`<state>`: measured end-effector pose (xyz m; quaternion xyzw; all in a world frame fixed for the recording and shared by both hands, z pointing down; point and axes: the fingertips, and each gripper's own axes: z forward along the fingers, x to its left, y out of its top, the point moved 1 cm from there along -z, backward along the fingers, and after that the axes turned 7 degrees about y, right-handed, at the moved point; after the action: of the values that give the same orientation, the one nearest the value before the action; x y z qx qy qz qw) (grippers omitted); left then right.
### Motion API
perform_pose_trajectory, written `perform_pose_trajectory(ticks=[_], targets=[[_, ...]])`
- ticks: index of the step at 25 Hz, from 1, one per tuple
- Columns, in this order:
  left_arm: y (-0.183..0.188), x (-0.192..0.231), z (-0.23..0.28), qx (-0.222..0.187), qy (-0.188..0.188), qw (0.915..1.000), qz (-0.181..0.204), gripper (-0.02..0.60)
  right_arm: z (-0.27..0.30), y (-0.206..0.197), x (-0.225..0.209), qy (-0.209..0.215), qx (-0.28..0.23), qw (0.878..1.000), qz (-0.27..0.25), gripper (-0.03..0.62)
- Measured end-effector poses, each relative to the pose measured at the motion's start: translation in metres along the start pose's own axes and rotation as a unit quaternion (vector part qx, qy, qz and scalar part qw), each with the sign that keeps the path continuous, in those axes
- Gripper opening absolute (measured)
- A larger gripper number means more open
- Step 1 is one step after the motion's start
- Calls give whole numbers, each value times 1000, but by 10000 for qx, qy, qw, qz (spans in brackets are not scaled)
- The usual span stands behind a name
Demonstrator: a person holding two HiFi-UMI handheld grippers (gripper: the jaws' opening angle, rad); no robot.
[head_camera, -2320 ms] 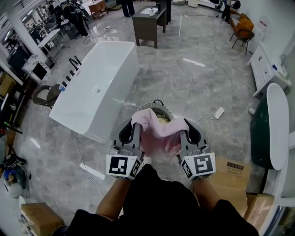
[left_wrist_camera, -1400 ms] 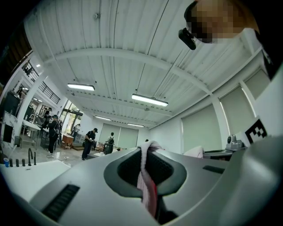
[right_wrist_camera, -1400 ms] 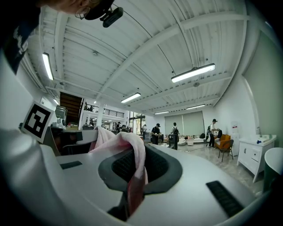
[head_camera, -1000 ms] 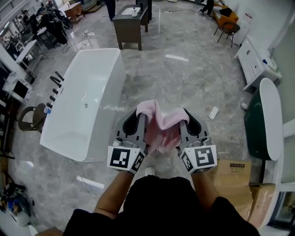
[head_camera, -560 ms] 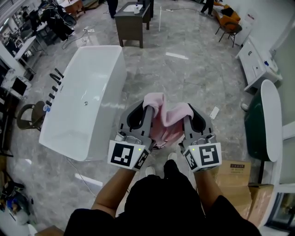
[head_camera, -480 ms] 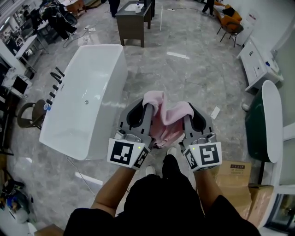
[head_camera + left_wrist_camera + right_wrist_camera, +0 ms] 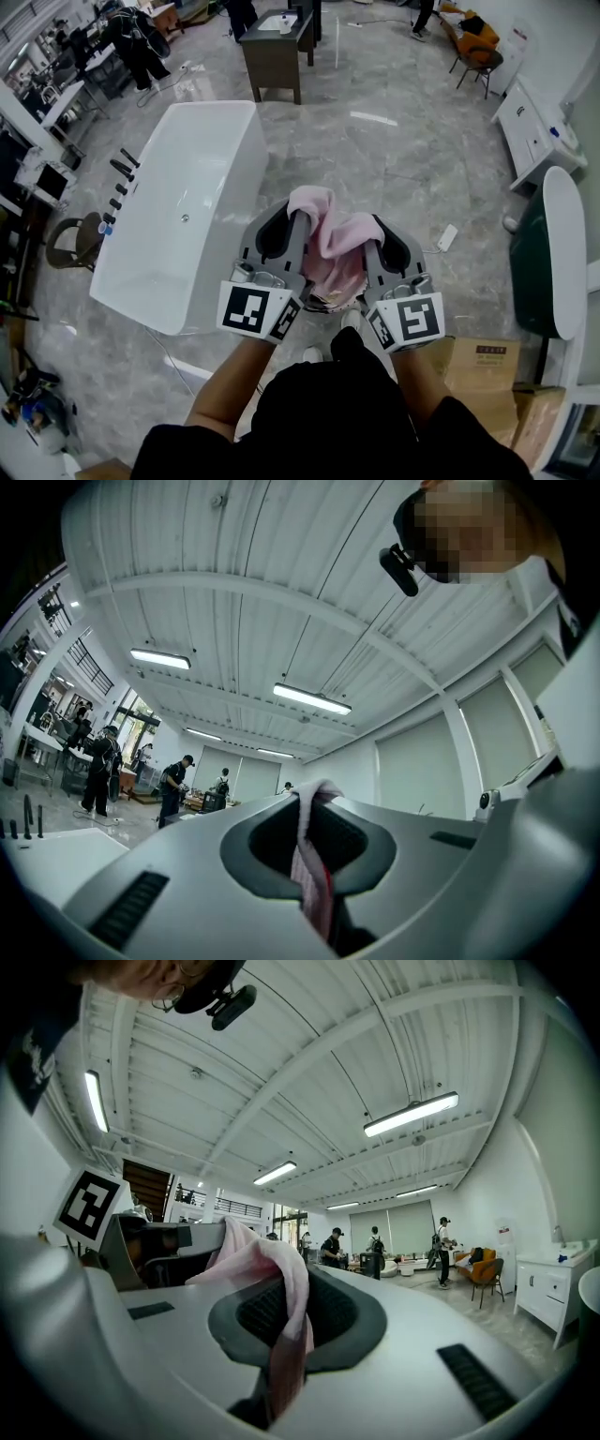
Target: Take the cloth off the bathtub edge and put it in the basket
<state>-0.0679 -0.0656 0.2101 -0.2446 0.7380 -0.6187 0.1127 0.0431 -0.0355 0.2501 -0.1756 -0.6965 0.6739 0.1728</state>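
A pink cloth (image 7: 330,246) hangs bunched between my two grippers over the grey marble floor, just right of the white bathtub (image 7: 187,202). My left gripper (image 7: 298,219) is shut on the cloth's left part, and in the left gripper view a strip of cloth (image 7: 309,883) is pinched between the jaws of the left gripper (image 7: 314,803). My right gripper (image 7: 368,232) is shut on the right part, and in the right gripper view the cloth (image 7: 267,1274) drapes over the jaws of the right gripper (image 7: 286,1293). I cannot see the basket clearly, as the cloth and grippers cover what lies under them.
A dark cabinet (image 7: 277,52) stands beyond the tub. A green and white tub (image 7: 553,253) is at the right, with cardboard boxes (image 7: 478,361) near my right arm. A chair (image 7: 70,244) sits left of the bathtub and a white power strip (image 7: 446,237) lies on the floor.
Both grippers have carried the cloth a little forward and up, still gripping it. The person's feet have come into view under the grippers.
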Motion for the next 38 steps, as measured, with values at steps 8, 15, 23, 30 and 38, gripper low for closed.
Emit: perform_pose_trajectory(ticks=[8,15,23,30,38], targets=[[-16,9,36,119,104,9998,-87,24,21,-14,-29,132,133,9998,103,40],[-39,18,49,371,329,9988,-60,25,29,-31,-50,277,315,9987,276,40],[-74,29,51,635,650,9957,-185,23,40,-54,-69,442,497,9969,423,40],[-97,41,58,848,947,9917,-168,24,53,-78,-84,597,712,9948,413,40],[-139,18,71,1050,910,9900,-223,23,61,-110,-100,1100,927,9876,627,40]])
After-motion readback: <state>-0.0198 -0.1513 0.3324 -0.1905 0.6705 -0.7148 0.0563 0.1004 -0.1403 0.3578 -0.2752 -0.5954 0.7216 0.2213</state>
